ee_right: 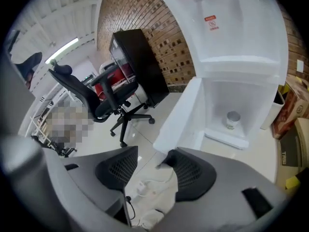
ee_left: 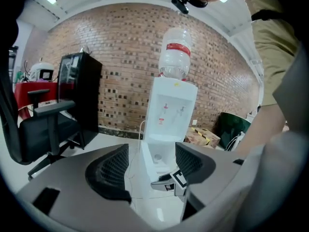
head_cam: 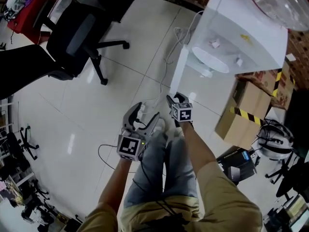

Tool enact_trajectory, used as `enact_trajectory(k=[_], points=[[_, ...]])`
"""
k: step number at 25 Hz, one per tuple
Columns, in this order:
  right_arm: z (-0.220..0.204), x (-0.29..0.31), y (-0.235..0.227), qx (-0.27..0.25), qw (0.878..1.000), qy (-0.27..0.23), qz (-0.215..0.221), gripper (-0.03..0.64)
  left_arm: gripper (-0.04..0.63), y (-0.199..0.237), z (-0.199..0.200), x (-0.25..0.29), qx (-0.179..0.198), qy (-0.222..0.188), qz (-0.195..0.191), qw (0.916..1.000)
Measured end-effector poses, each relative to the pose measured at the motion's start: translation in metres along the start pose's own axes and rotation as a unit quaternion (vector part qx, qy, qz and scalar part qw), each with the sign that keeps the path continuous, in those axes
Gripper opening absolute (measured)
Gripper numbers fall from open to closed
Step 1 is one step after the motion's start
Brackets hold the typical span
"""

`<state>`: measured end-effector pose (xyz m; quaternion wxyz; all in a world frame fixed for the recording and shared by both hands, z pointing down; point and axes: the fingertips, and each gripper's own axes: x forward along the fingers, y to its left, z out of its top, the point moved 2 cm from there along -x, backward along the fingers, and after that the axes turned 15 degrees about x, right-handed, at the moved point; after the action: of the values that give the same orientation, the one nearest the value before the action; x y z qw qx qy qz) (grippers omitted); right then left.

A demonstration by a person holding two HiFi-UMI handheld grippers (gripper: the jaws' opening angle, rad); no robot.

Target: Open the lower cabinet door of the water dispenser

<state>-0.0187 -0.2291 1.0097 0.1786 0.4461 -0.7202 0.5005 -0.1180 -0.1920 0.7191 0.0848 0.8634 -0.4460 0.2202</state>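
Closest under the head view are the person's blue-grey jeans point(head_cam: 164, 173) and both forearms point(head_cam: 200, 149), reaching forward over a glossy white tiled floor point(head_cam: 87, 124). Against the brick wall point(ee_left: 120, 57) stands the tall white water dispenser point(ee_left: 171, 110), with a clear plastic bottle with a red label point(ee_left: 175, 57) upended on top. Left of it are a black glass-fronted cabinet point(ee_left: 79, 91) and a black swivel office chair point(head_cam: 77, 37). Right of it lie brown cardboard boxes with yellow-and-black tape point(head_cam: 244, 112). The dispenser's white lower cabinet door point(ee_right: 181, 117) is swung wide open to the left as the gripper views show it, baring a white compartment point(ee_right: 241, 95) that holds one small pale cup point(ee_right: 232, 120). The right tool point(ee_right: 152, 151) points down at the floor just before the door's lower corner, its jaws drawn in close to each other with nothing between them; whether a tip touches the door I cannot tell. The left tool point(ee_left: 152, 148) hangs beside it, further from the dispenser, jaws spread apart and empty. A white power strip with its cable point(ee_right: 140, 187) lies on the floor below the right tool.
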Motion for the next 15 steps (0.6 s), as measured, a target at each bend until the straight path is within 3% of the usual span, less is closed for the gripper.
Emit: enact_trajectory(k=[4,9,12,15], points=[[0.022,-0.063,0.05,-0.031,0.999,-0.007,0.026,0.241,0.288,0.006,0.032,-0.033,0.019,0.0,-0.008,0.9998],[0.094,-0.203,0.114,-0.05,0.993,-0.095,0.04,0.253,0.288,0.007,0.111,-0.067,0.006,-0.025,-0.004,0.9997],[0.157,-0.303,0.15,-0.066,0.98,-0.185,0.043,0.255,0.288,-0.001,0.171,-0.08,0.011,-0.059,-0.012,0.9981],[0.214,-0.401,0.182,-0.075,0.956,-0.282,0.041,0.256,0.288,-0.006,0.23,-0.098,0.021,-0.093,-0.017,0.9953]])
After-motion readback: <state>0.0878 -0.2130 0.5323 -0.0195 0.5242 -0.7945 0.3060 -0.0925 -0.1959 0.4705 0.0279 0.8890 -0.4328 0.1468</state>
